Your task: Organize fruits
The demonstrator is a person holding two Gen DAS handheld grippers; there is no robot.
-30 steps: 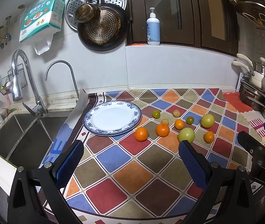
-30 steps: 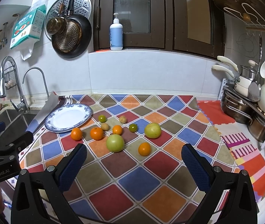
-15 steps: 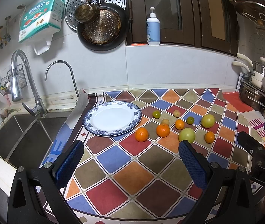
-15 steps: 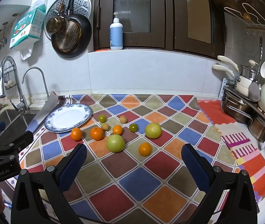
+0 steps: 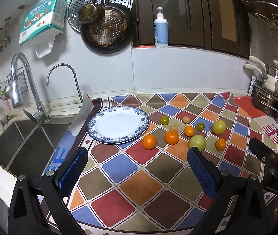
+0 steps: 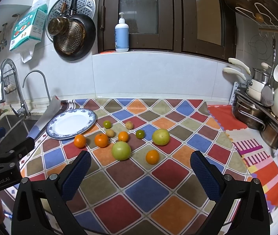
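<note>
From the left wrist view, the left gripper [image 5: 137, 166] is hovering over the near part of the checkered countertop mat [image 5: 139, 184], its blue-padded jaws spread wide and holding nothing. Beyond it the blue-rimmed plate [image 5: 117, 124] is sitting bare near the sink [image 5: 21, 146]. The fruits are lying loose on the mat, just right of the plate: an orange [image 5: 149, 141] nearest the rim, a second orange [image 5: 171, 137] beside it, a large green fruit [image 5: 197, 142] showing just above the right finger, a smaller orange [image 5: 220, 144] to its right and a yellow-green fruit [image 5: 219, 127] farther back. A small green citrus [image 5: 164, 120] is sitting close to the plate's far edge. At the right edge, part of the right gripper is poking in.

From the right wrist view, the right gripper [image 6: 139, 166] is likewise hanging above the mat [image 6: 146, 192] with its jaws wide apart and nothing between them. The same big green fruit [image 6: 121, 150] is lying ahead, between the fingers' lines, with an orange [image 6: 152, 156] just right of it. The plate [image 6: 71, 123] is sitting off to the left, still without fruit. The left gripper's body is showing at the left edge.
</note>
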